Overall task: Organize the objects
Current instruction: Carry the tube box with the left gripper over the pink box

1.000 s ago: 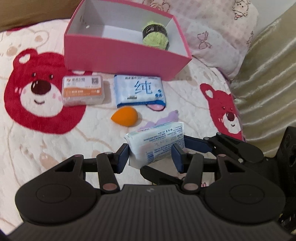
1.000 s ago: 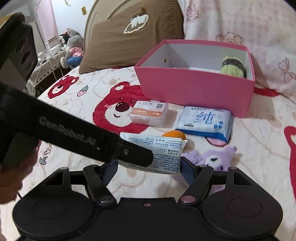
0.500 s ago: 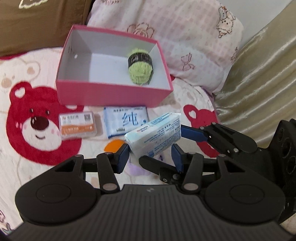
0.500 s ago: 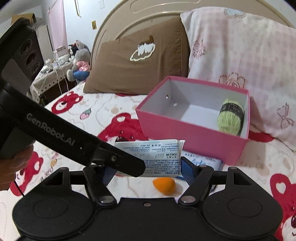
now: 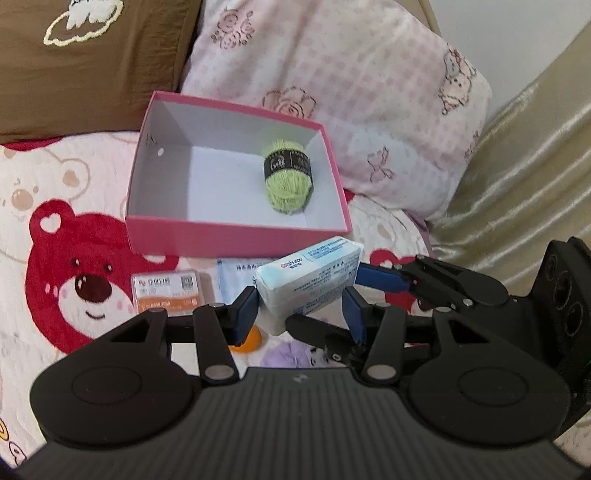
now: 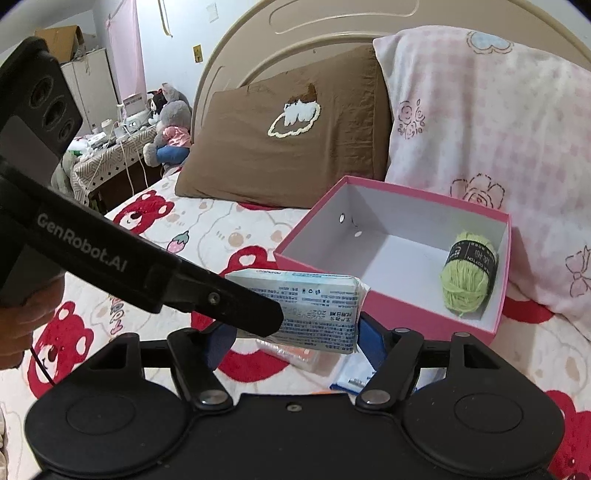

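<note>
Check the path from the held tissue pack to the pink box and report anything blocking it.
Nothing visible blocks it. The tissue pack is held up off the bed between both grippers, just short of the pink box's near wall. The box is open-topped; only a green yarn ball lies toward its right end, leaving most of the floor bare.

- Bed cover [image 5: 44,192]: pale, printed with red bear faces; fills the 7 to 9 o'clock area in the left wrist view.
- Brown pillow [image 6: 291,136]: cloud emblem, propped on the headboard [image 6: 332,26] at 12 o'clock.
- Pink checked pillow [image 5: 351,92]: just beside it, toward 1 o'clock.
- Plush toys [image 6: 170,129]: on a cluttered side table [image 6: 107,155] at 10 o'clock.
- Beige satin fabric [image 5: 524,158]: at 3 o'clock.
</note>
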`<act>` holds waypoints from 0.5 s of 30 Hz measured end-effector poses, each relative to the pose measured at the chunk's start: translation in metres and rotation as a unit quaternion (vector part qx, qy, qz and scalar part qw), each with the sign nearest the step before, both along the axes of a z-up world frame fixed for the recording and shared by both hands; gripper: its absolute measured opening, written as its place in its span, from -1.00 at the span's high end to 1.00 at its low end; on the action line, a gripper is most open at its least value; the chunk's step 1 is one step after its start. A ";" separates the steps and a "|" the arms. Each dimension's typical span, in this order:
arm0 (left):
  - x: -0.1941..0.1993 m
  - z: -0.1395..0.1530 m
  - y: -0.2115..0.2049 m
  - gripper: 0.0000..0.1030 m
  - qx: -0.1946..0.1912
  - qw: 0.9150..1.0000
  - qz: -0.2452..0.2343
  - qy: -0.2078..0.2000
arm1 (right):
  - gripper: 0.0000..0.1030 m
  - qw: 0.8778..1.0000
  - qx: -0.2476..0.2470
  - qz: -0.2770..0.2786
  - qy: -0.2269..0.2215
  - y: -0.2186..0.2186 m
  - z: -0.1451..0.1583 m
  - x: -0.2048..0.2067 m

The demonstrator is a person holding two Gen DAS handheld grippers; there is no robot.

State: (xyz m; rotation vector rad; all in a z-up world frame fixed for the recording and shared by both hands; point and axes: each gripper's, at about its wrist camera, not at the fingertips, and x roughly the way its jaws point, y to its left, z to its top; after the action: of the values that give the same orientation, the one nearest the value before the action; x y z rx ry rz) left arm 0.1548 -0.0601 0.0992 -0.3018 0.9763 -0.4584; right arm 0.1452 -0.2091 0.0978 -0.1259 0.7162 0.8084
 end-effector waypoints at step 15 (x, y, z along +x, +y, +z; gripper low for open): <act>0.076 -0.016 -0.020 0.08 0.019 0.999 0.029 -0.026 | 0.12 0.997 0.021 -0.041 0.057 -0.006 -0.012 0.087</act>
State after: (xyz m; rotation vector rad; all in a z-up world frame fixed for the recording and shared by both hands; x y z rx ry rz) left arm 0.2307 -0.0799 0.0831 -0.2818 0.9231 -0.3918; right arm 0.2325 -0.2153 0.0860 -0.0132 0.8057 0.7558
